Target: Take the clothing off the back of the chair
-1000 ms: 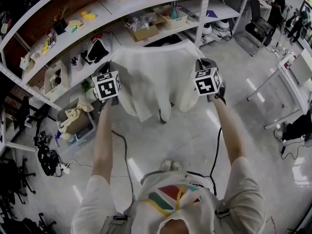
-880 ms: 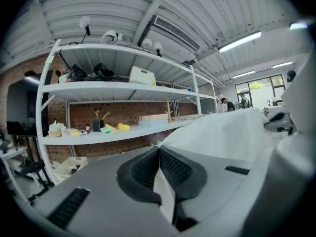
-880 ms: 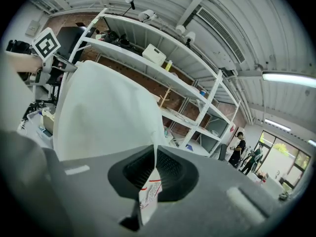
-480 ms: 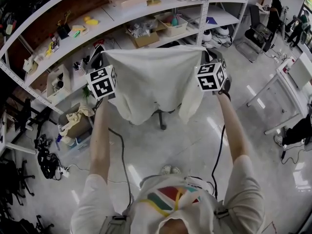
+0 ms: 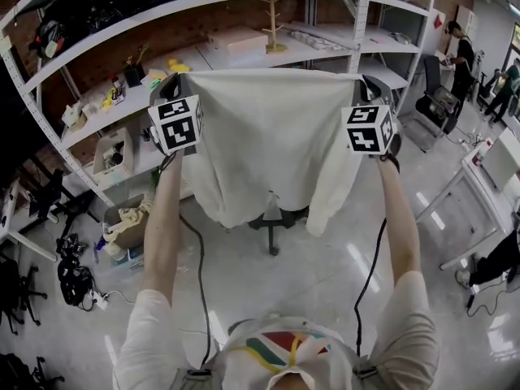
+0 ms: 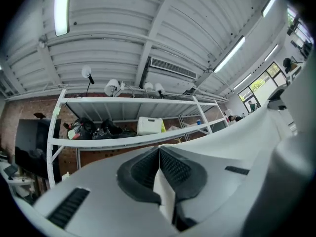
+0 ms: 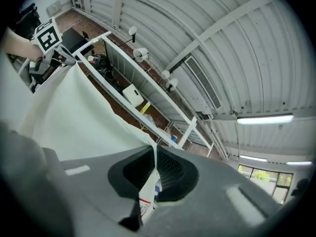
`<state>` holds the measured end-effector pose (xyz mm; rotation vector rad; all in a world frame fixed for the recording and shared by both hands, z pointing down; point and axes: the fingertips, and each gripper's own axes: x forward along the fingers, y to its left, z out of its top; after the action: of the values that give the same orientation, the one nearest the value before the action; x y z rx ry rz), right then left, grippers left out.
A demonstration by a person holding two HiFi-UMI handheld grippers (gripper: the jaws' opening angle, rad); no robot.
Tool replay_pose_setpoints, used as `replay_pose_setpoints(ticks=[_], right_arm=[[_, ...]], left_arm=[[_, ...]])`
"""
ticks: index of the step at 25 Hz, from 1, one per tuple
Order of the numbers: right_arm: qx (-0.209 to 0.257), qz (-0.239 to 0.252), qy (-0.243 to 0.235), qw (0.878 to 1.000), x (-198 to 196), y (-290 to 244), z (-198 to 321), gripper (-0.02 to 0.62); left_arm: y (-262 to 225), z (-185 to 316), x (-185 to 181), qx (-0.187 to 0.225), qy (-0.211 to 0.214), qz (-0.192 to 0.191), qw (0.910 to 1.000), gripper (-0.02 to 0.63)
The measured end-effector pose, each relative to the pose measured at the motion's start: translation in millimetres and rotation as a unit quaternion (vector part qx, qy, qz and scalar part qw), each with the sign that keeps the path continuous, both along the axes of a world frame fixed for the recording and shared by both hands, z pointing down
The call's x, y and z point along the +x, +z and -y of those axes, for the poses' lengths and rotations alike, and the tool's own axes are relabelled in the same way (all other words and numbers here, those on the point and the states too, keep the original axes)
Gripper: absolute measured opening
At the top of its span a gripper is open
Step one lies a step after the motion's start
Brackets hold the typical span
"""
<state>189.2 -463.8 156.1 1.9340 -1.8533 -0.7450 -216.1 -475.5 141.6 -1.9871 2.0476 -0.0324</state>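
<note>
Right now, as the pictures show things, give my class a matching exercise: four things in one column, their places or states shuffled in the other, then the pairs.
1. garment
2. chair
3. wooden stand
4. person

A. on a shelf
B. standing far off at right
C. pinched in the left gripper and right gripper
D. on the floor behind hanging cloth, mostly hidden

Pairs: 1-C, 2-D, 3-A, 4-B

Bright ceiling strip lights (image 6: 61, 9), fisheye warping, dark corners, edges perhaps soft.
</note>
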Motion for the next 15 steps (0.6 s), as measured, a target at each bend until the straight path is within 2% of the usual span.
replay_pose_setpoints(ticks=[3, 7, 15], right_arm=[[0.036, -0.009, -0.002, 0.999, -9.9, -47.7, -9.4, 0.005], [0.098, 0.006, -0.017, 0.995, -22.7, -113.3, -33.0, 0.005], [0.192, -0.003, -0.034, 0.981, -43.4, -202.9, -92.2, 0.005]], left_arm=[[-47.4, -10.6, -7.2, 0.027, -0.002, 0.0, 0.9996, 0.014], [-107.7, -33.6, -13.5, 0.077, 0.002, -0.035, 0.9964, 0.014], [-190.8, -95.3, 0.2, 0.148, 0.014, -0.018, 0.9887, 0.014]])
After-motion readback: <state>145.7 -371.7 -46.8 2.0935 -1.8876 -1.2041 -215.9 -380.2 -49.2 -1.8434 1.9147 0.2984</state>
